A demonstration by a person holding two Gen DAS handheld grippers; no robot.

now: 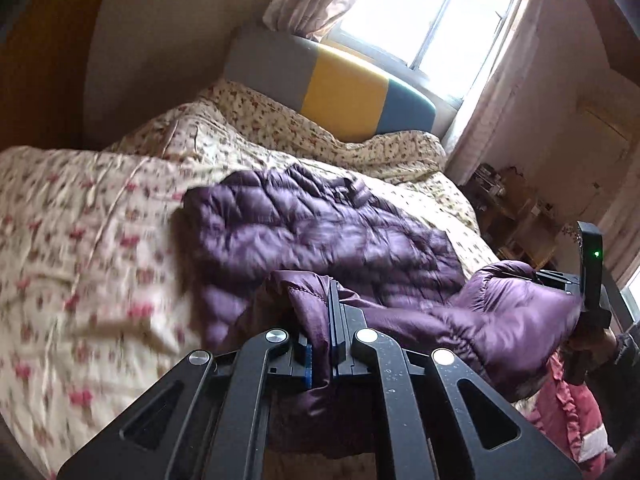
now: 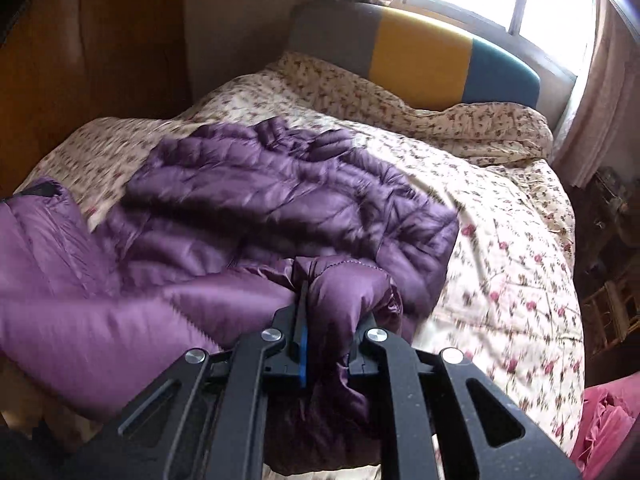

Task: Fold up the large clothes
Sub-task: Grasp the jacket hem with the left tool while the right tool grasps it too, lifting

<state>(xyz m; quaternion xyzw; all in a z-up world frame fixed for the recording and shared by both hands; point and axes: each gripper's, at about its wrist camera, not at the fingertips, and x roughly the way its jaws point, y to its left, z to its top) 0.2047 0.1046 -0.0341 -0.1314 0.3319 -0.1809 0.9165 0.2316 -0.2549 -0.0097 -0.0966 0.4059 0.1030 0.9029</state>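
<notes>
A purple quilted down jacket (image 1: pixel 320 232) lies spread on the floral bed cover; it also shows in the right wrist view (image 2: pixel 280 200). My left gripper (image 1: pixel 320 312) is shut on the jacket's near hem, which bunches between its fingers. My right gripper (image 2: pixel 332 304) is shut on another part of the near edge, with puffy fabric bulging between its fingers. The right gripper also shows at the right edge of the left wrist view (image 1: pixel 576 284), holding the lifted fabric. The near edge hangs raised between both grippers; the far part rests on the bed.
The bed (image 1: pixel 80 220) has a floral quilt and a grey, yellow and blue headboard (image 1: pixel 340 88) under a bright window (image 1: pixel 432 8). Pink clothing (image 2: pixel 608 424) lies at the bed's near right. Cluttered shelves (image 1: pixel 508 208) stand right of the bed.
</notes>
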